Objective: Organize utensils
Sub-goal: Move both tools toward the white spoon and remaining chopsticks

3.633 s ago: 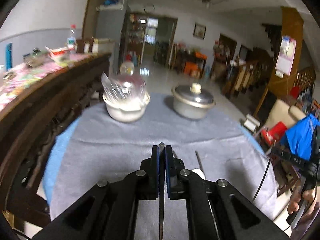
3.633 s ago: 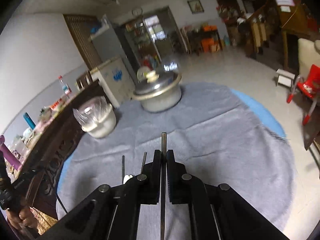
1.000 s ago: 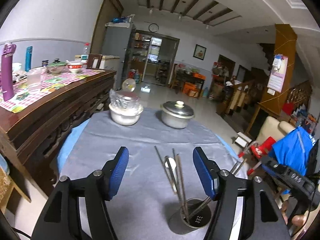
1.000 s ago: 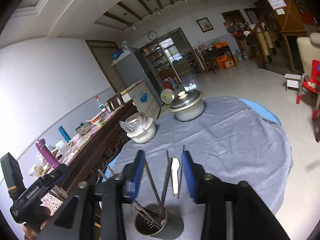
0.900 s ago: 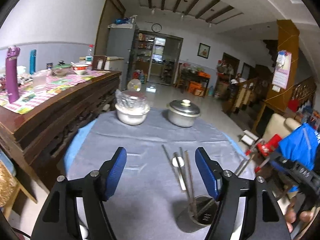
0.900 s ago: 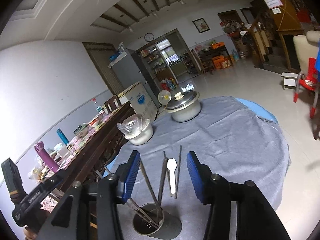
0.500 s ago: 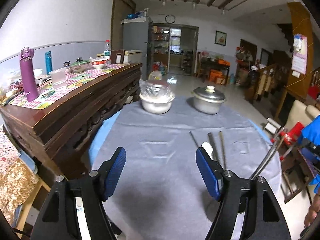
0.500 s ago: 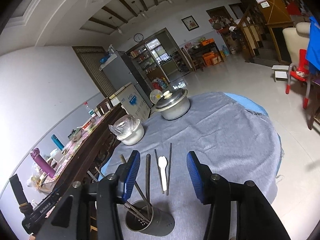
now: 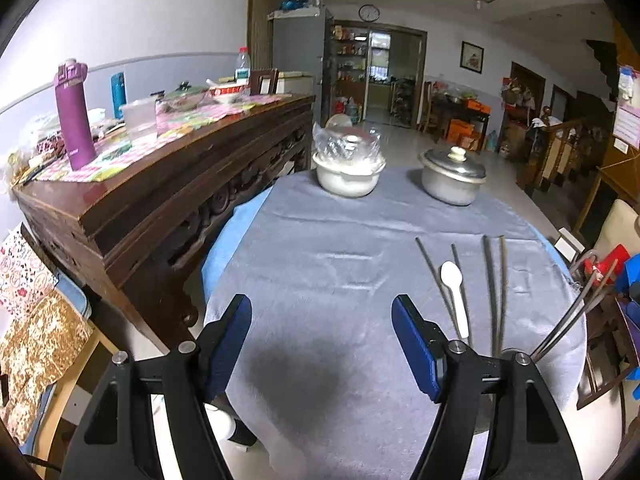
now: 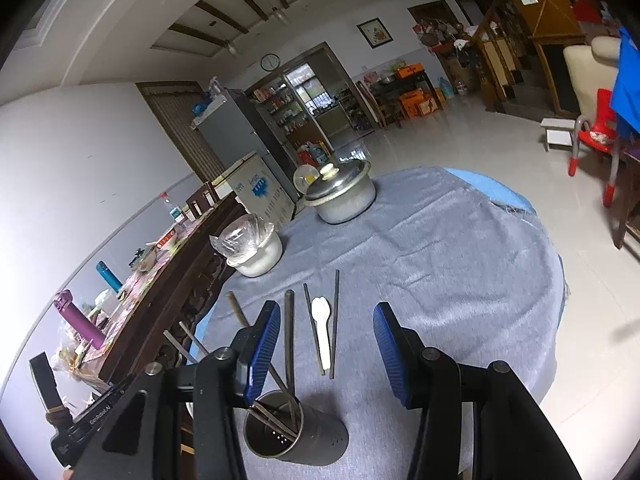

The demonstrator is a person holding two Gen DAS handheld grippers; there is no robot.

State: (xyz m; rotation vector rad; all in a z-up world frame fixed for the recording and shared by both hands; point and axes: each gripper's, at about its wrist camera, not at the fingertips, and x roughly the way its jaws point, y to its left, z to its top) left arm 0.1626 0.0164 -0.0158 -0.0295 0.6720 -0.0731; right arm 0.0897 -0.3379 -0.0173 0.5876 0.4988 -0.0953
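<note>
A metal utensil cup (image 10: 294,428) stands near the table's front edge with several chopsticks (image 10: 289,336) in it. A white spoon (image 10: 323,326) and two loose chopsticks (image 10: 335,320) lie on the grey cloth beyond it. In the left wrist view the spoon (image 9: 456,294) and chopsticks (image 9: 490,288) sit right of centre; the cup is mostly hidden behind my right finger. My left gripper (image 9: 322,346) is open and empty above the cloth. My right gripper (image 10: 324,356) is open and empty above the cup.
A white bowl with a plastic cover (image 9: 346,168) and a lidded metal pot (image 9: 454,178) stand at the table's far side. A dark wooden sideboard (image 9: 160,200) with bottles runs along the left. A red stool (image 10: 592,140) stands on the floor at right.
Both grippers have opened and let go of the chopsticks they held, which now stand in the cup. Both have since lifted and drawn back; the left has swung leftwards.
</note>
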